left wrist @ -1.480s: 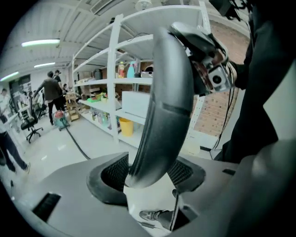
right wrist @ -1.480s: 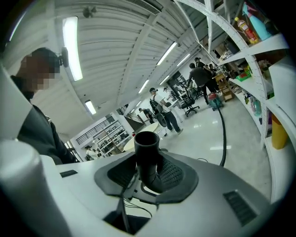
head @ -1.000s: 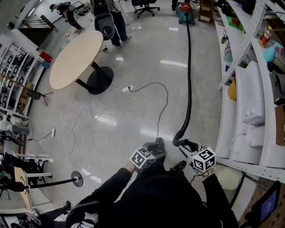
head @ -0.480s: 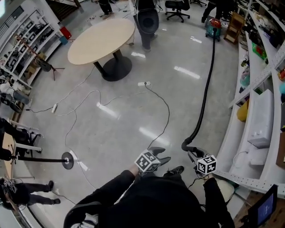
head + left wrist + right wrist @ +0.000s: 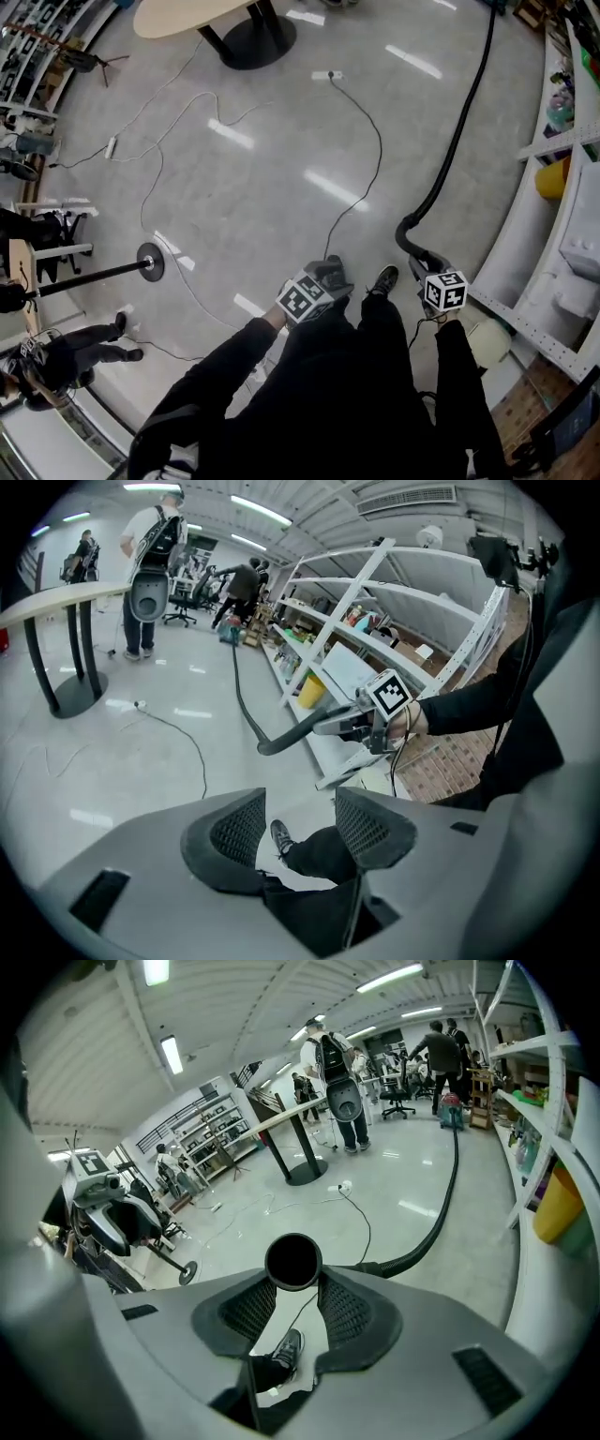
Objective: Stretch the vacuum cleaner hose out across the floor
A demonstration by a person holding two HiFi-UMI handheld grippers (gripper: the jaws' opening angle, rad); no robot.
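Both black-sleeved arms reached forward and down, low over the person's legs. The left hand-held gripper [image 5: 295,822] had its jaws well apart and gripped nothing, with only a leg and shoe behind the gap. The right hand-held gripper [image 5: 293,1283] was clamped at its tips on the open end of the vacuum hose [image 5: 452,155]. The hose was black, bent near the grip, then ran along the floor [image 5: 281,159] beside the shelving [image 5: 525,225] and out of the top of the head view.

Glossy, smooth floor [image 5: 281,169] — mirror-bright under the lights; matt black plastic hose [image 5: 286,738]; pale wood-look tabletop [image 5: 187,14].
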